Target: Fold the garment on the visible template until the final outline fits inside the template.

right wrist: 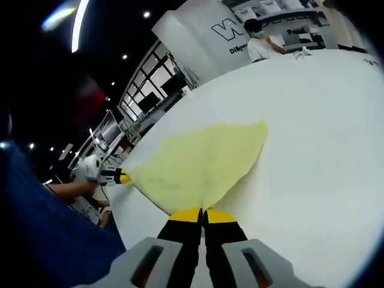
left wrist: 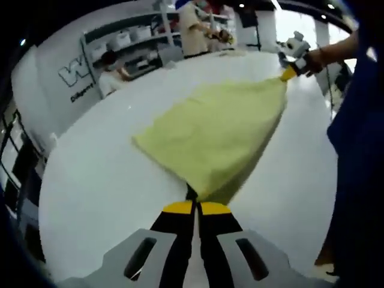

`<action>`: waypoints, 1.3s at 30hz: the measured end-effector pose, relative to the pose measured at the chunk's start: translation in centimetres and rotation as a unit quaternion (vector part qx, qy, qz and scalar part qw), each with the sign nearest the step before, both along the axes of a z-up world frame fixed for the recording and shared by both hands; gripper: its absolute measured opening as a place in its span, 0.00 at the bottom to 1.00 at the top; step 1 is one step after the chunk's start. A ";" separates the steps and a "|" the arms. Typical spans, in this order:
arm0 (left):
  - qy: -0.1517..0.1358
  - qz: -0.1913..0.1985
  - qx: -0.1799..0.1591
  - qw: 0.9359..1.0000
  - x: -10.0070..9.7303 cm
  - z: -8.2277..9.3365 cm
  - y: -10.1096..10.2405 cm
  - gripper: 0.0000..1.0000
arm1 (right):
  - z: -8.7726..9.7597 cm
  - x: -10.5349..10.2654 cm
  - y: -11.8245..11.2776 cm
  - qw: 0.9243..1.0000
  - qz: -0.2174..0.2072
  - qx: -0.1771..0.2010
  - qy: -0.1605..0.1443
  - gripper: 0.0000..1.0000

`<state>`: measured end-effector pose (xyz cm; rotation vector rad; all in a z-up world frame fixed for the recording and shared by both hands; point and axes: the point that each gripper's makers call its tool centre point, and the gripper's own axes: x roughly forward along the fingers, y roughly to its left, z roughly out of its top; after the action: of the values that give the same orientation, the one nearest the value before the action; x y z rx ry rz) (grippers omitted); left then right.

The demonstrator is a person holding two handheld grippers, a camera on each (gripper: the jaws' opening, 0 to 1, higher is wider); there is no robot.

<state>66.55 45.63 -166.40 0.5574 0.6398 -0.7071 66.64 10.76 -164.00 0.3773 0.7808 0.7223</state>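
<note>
In the left gripper view, the left gripper (left wrist: 196, 203) has its yellow-tipped black jaws pressed together on one corner of the pale yellow cloth garment (left wrist: 219, 135). The garment stretches away from it over the round white tabletop (left wrist: 102, 180) to the right gripper (left wrist: 290, 72), which pinches the far corner. A hand (left wrist: 313, 61) wraps that gripper's body, and a forearm runs off toward a dark blue sleeve (left wrist: 360, 120) at the picture's right edge.

In the right gripper view, the right gripper (right wrist: 204, 214) is likewise clamped on a corner of the garment (right wrist: 201, 165). The cloth spreads taut toward the left gripper (right wrist: 123, 178), held near the tabletop's (right wrist: 312, 150) edge by a hand and bare forearm. One free corner of the garment points outward across the tabletop. People stand by shelving beyond the tabletop.
</note>
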 end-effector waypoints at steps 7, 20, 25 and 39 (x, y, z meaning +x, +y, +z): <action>0.002 -0.070 0.050 0.996 0.1 -0.5 0.8 0.00 | -0.4 -0.3 0.0 1.000 0.004 -0.008 0.002 0.00; 0.025 -0.029 0.029 0.999 -0.8 -1.0 2.7 0.00 | -0.8 -0.3 -1.0 0.999 0.005 -0.043 -0.021 0.00; 0.027 -0.006 0.017 0.999 -0.9 -0.8 3.3 0.00 | -0.7 -0.6 -1.6 0.999 -0.002 -0.046 -0.027 0.00; 0.012 0.057 -0.043 0.997 -0.9 1.1 3.4 0.00 | -0.8 -1.4 -3.5 0.998 -0.038 -0.048 -0.032 0.00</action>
<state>65.63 49.02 -165.26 0.4298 0.6549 -0.6313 65.24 7.28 -164.77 0.2953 0.7338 0.6203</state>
